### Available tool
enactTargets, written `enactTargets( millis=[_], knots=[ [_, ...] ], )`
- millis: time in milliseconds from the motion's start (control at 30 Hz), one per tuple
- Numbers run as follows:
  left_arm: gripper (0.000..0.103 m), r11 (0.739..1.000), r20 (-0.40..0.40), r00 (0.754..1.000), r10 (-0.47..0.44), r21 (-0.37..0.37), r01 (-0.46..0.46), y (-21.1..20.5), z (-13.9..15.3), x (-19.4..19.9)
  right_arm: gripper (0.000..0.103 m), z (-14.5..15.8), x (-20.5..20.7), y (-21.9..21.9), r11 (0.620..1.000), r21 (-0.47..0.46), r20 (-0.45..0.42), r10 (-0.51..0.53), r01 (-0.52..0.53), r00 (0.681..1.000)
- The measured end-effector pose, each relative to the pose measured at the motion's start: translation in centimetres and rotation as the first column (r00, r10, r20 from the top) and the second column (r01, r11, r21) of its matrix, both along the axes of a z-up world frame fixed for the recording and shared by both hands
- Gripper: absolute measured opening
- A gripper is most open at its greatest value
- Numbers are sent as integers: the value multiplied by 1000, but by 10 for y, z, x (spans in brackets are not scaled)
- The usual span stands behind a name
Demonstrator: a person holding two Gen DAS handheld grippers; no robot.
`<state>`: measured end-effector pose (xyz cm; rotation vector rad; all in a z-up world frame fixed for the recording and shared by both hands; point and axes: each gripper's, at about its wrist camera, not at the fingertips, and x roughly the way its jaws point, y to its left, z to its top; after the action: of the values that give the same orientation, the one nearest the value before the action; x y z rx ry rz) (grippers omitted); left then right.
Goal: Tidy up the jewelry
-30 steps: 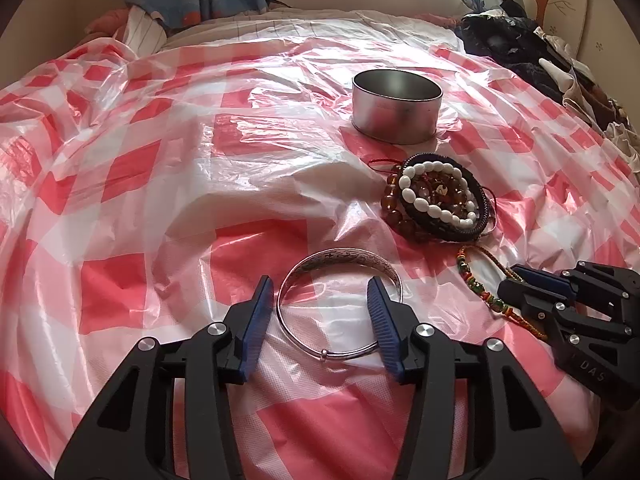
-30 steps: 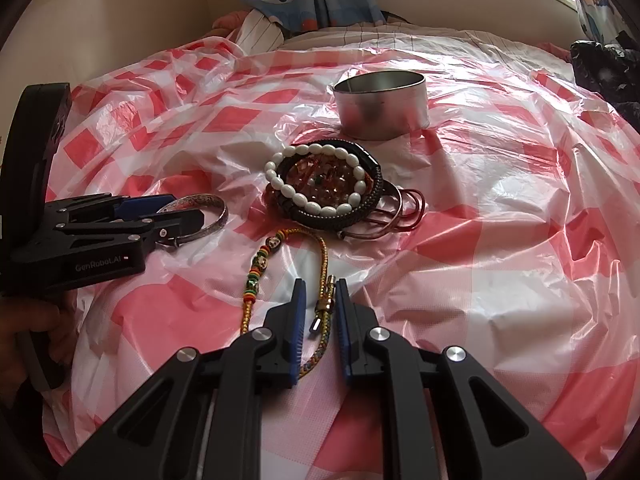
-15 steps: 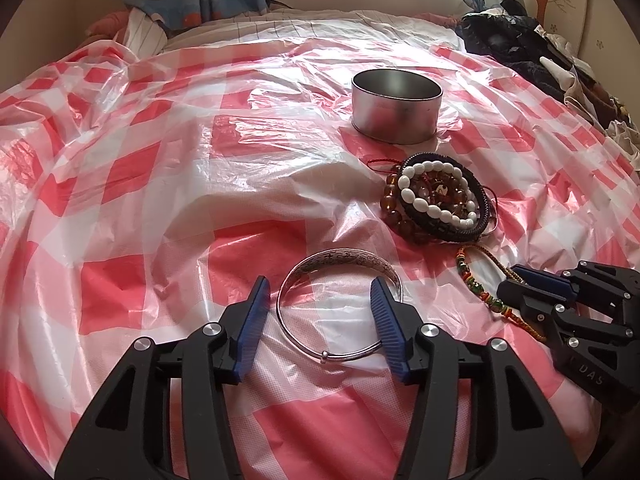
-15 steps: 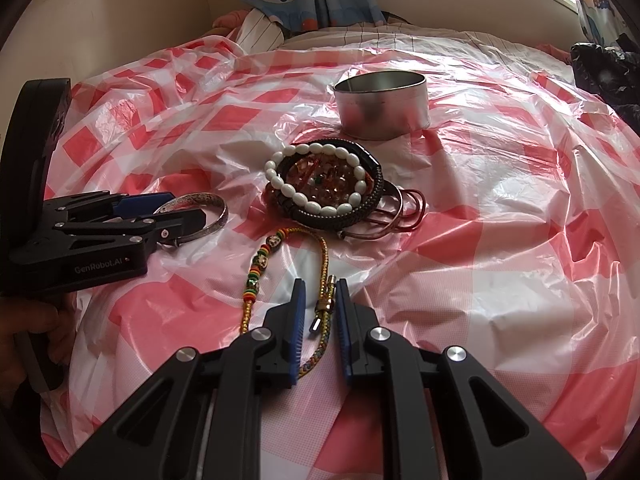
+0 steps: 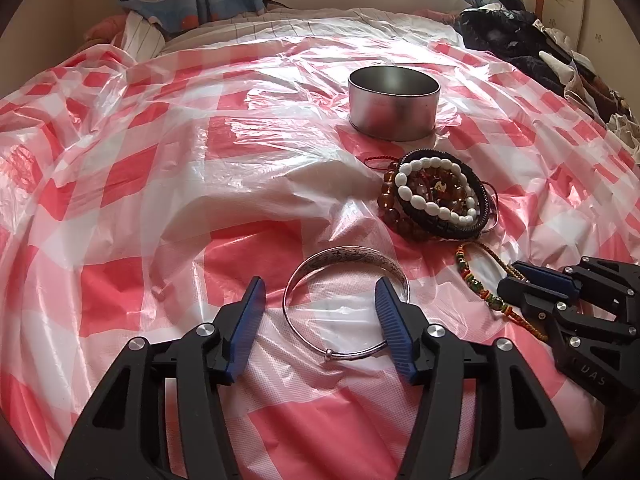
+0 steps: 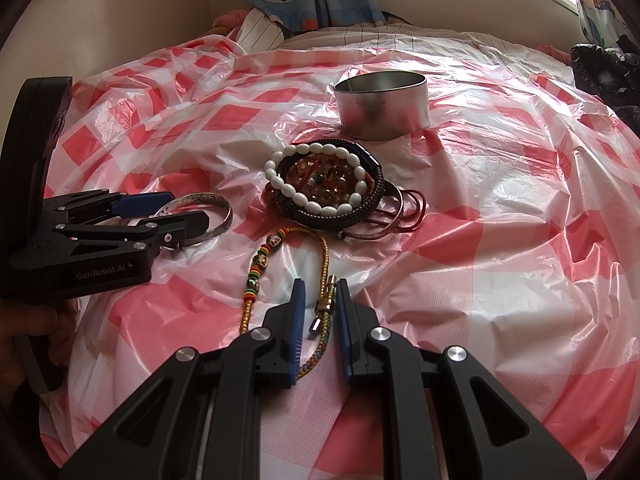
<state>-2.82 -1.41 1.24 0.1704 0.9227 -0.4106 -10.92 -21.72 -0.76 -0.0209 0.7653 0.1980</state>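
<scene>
An engraved silver bangle [image 5: 346, 300] lies flat on the bed's crinkled red-checked plastic sheet [image 5: 160, 200], nearer than the round metal tin [image 5: 394, 104]. The left gripper [image 5: 320, 312], jaws just widened, straddles it unclenched. The right gripper [image 6: 320, 312], jaws narrow, brackets a braided beaded cord [image 6: 324, 264]; whether it pinches, I cannot tell.

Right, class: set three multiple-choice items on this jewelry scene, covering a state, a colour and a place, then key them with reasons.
1. The metal tin is: A) lidded B) upright, open-topped C) tipped over.
2. The oval-bead bracelet topping the bracelet pile is: A) green B) blue C) white.
3. The silver bangle lies: A) in the tin B) on the pile C) flat on the checked sheet.
Key: 1B, its open rim faces up; 2C, white beads show in both views; 3C, it rests on the sheet, apart from the pile.
</scene>
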Motion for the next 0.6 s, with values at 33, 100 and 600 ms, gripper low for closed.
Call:
enactTargets(
  millis=[33, 100, 600],
  knots=[
    [57, 1000, 0, 1000, -2, 1, 2, -1, 0, 0, 16, 0, 0, 0, 1000, 0, 0, 0, 0, 1000],
    [62, 1000, 0, 1000, -11, 3, 11, -2, -1, 0, 16, 0, 0, 0, 1000, 0, 0, 0, 0, 1000],
    [70, 1000, 6, 1000, -21, 19, 20, -8, -1, -3, 18, 0, 0, 1, 1000, -1, 0, 0, 0, 1000]
  ],
)
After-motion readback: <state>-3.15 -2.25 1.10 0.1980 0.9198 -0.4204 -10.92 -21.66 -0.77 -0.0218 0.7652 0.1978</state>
